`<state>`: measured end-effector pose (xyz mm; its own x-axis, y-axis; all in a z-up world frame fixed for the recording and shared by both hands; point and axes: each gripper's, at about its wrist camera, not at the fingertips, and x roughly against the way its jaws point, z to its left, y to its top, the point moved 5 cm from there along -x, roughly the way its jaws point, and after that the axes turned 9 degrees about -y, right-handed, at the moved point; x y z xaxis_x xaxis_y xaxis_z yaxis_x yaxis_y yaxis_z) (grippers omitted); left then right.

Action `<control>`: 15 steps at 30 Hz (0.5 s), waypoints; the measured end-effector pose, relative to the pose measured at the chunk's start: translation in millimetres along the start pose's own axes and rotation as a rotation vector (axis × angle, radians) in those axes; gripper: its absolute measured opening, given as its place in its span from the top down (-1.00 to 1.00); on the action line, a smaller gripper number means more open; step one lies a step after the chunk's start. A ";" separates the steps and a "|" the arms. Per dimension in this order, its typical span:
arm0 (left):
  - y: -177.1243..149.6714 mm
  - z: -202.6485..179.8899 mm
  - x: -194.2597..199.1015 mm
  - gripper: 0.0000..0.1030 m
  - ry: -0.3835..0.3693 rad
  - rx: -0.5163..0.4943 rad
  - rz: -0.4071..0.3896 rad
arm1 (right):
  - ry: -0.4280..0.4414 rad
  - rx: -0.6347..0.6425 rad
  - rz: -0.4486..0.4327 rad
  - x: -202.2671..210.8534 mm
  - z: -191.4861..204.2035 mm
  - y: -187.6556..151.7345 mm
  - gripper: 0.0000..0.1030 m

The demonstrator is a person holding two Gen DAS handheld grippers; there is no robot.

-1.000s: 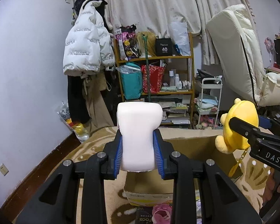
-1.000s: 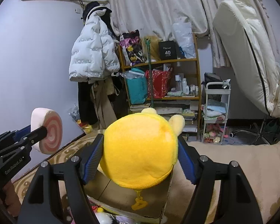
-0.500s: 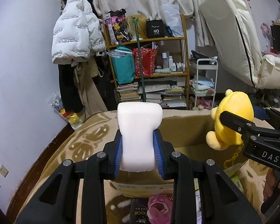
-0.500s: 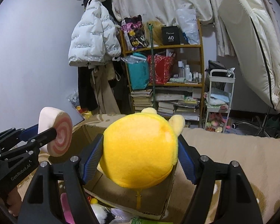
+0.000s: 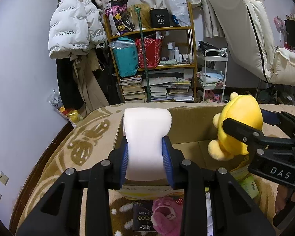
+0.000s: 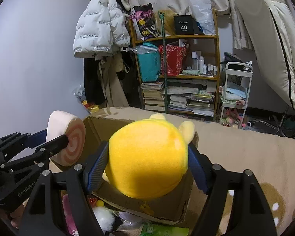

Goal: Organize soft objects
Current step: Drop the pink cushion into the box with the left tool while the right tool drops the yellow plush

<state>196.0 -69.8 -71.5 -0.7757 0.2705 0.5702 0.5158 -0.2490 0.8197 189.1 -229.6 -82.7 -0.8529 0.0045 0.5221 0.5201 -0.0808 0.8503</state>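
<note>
My left gripper (image 5: 146, 153) is shut on a white roll-cake plush (image 5: 146, 125), squeezing its middle; its pink spiral end (image 6: 72, 147) shows in the right wrist view. The roll hangs over the left end of an open cardboard box (image 5: 190, 125) that lies on a beige blanket. My right gripper (image 6: 147, 161) is shut on a round yellow plush toy (image 6: 145, 143), whose ears point away. In the left wrist view the yellow plush toy (image 5: 241, 116) hangs over the box's right part, with the right gripper (image 5: 247, 120) around it.
A pink plush (image 5: 165, 216), a black packet (image 5: 142, 218) and a green packet (image 5: 249, 184) lie in front of the box. Beyond the bed stand a crowded wooden shelf (image 5: 153, 59), a white cart (image 5: 212, 74), a hanging white jacket (image 5: 74, 27) and a leaning mattress (image 5: 241, 29).
Both grippers have sunk toward the cardboard box and tilted downward, each still gripping its plush. More of the box and the items in front of it has come into view.
</note>
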 end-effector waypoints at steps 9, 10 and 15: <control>-8.8 4.7 -6.5 0.28 -0.003 0.025 0.039 | 0.009 -0.001 0.025 -4.7 -0.1 -3.0 -0.61; -9.2 4.5 -6.2 0.27 -0.002 0.027 0.040 | 0.015 -0.010 0.034 -6.1 -0.5 -3.3 -0.61; -10.6 7.0 -2.6 0.00 0.032 0.019 0.029 | 0.030 -0.021 0.052 -11.6 -1.8 -6.1 -0.61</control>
<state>195.1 -61.4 -81.2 -0.7716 0.2333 0.5917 0.5447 -0.2380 0.8041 195.7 -230.9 -94.1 -0.8257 -0.0306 0.5633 0.5632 -0.1007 0.8201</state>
